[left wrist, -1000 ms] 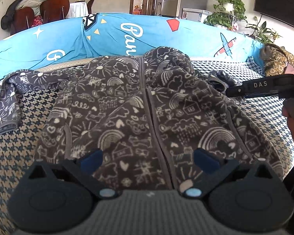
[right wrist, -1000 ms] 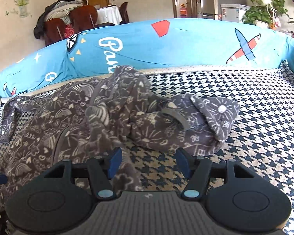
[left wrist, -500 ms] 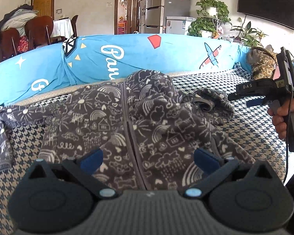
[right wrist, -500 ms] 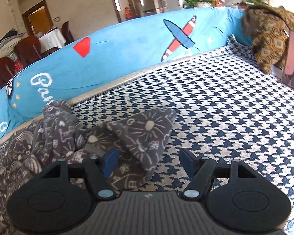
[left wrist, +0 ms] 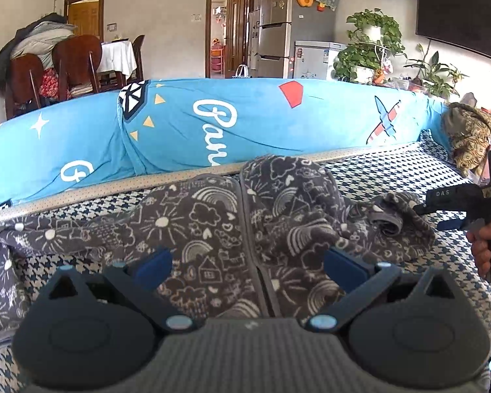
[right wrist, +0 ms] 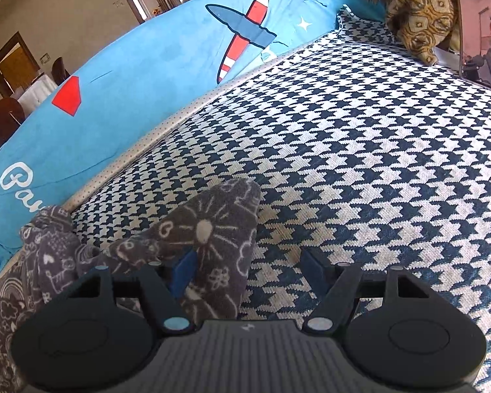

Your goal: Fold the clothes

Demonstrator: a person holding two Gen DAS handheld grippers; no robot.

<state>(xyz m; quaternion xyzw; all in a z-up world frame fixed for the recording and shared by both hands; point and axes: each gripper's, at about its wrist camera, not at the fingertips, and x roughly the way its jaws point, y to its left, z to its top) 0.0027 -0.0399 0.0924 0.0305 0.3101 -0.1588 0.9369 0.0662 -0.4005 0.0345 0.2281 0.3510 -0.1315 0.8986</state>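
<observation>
A grey hooded jacket [left wrist: 209, 229] with white doodles lies zip-up on the houndstooth couch cover [left wrist: 389, 177]. Its hood is crumpled at the top and its right sleeve [left wrist: 392, 219] is bunched up beside the body. My left gripper [left wrist: 248, 267] hovers open over the jacket's lower front, straddling the zip. In the left wrist view a hand holds my right gripper [left wrist: 448, 209] at the bunched sleeve. In the right wrist view, the right gripper [right wrist: 249, 267] is open, and the sleeve end [right wrist: 212, 239] lies between its fingers, against the left one.
A long blue printed bolster [left wrist: 212, 124] runs along the back of the couch. At the far right stand a brown patterned cushion [right wrist: 419, 9] and a propped phone [right wrist: 481, 29]. Bare houndstooth cover [right wrist: 376, 163] stretches right of the sleeve.
The right gripper has swung right and dropped low to the sleeve end, which now lies between its fingers. The left gripper's view has tilted up, still over the jacket front.
</observation>
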